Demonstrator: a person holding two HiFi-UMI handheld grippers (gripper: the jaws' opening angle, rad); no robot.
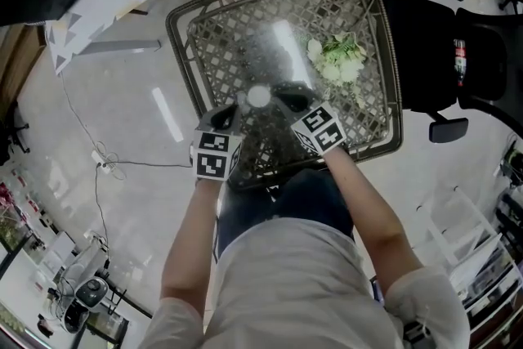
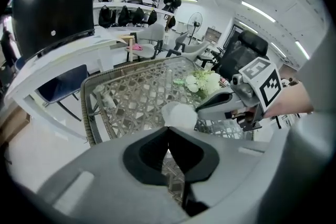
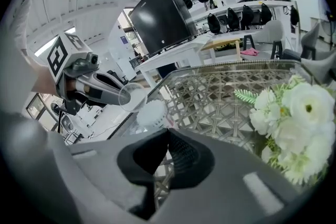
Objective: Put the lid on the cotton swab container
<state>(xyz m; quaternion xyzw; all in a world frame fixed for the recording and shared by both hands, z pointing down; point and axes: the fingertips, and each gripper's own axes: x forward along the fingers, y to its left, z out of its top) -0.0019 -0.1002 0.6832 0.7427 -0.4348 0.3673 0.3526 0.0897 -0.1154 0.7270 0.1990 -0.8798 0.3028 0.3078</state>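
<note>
The cotton swab container (image 1: 258,96), a small clear tub packed with white swab tips, is near the front edge of the glass-topped wicker table (image 1: 181,45), between my two grippers. My right gripper (image 1: 286,96) comes in from the right and is shut, its tip at the container's rim (image 3: 152,113). On the other side my left gripper (image 1: 231,112) is shut on the clear round lid (image 3: 131,95), held just up and left of the container, close to it and apart from it. The left gripper view shows the swab tips (image 2: 178,115) just past its closed jaws.
White artificial flowers (image 1: 339,57) lie on the table's right half. A black office chair (image 1: 441,53) stands past the right edge. A white cable (image 1: 98,159) runs over the floor on the left. The person stands at the table's near edge.
</note>
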